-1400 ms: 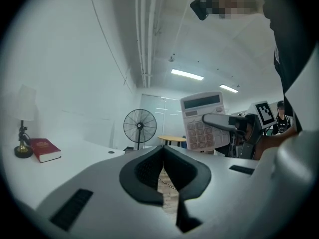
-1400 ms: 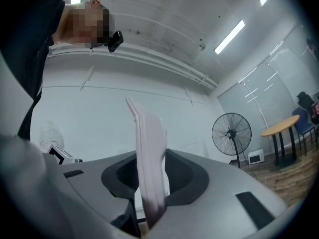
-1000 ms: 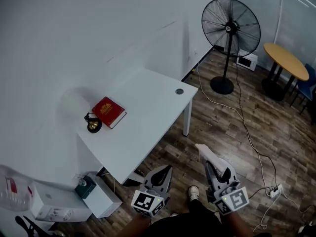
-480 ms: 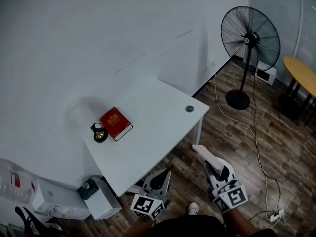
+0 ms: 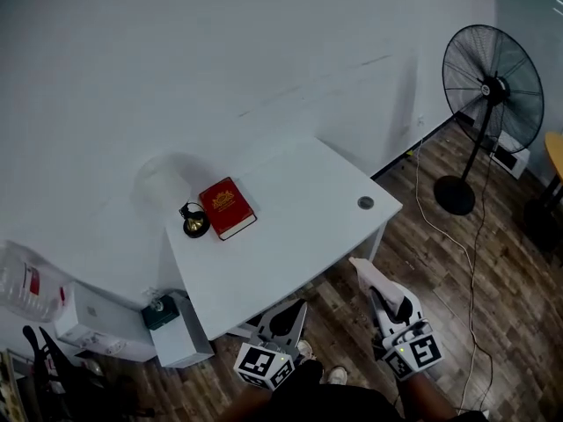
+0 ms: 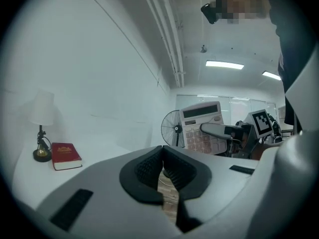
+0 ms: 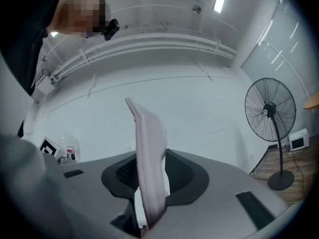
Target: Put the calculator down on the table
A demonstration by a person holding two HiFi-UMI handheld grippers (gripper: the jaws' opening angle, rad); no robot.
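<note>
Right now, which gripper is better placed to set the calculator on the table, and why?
Right: the right gripper clamps the calculator, just short of the table; the left gripper is shut and empty.

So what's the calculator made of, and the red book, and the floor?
The pale grey calculator looks like matte plastic, with a smooth moulded case and rows of keys. The red book seems hard-covered, maybe cloth or leatherette, with a gold-looking emblem. The brown floor looks like wood or wood-look planks, since the board seams show.
</note>
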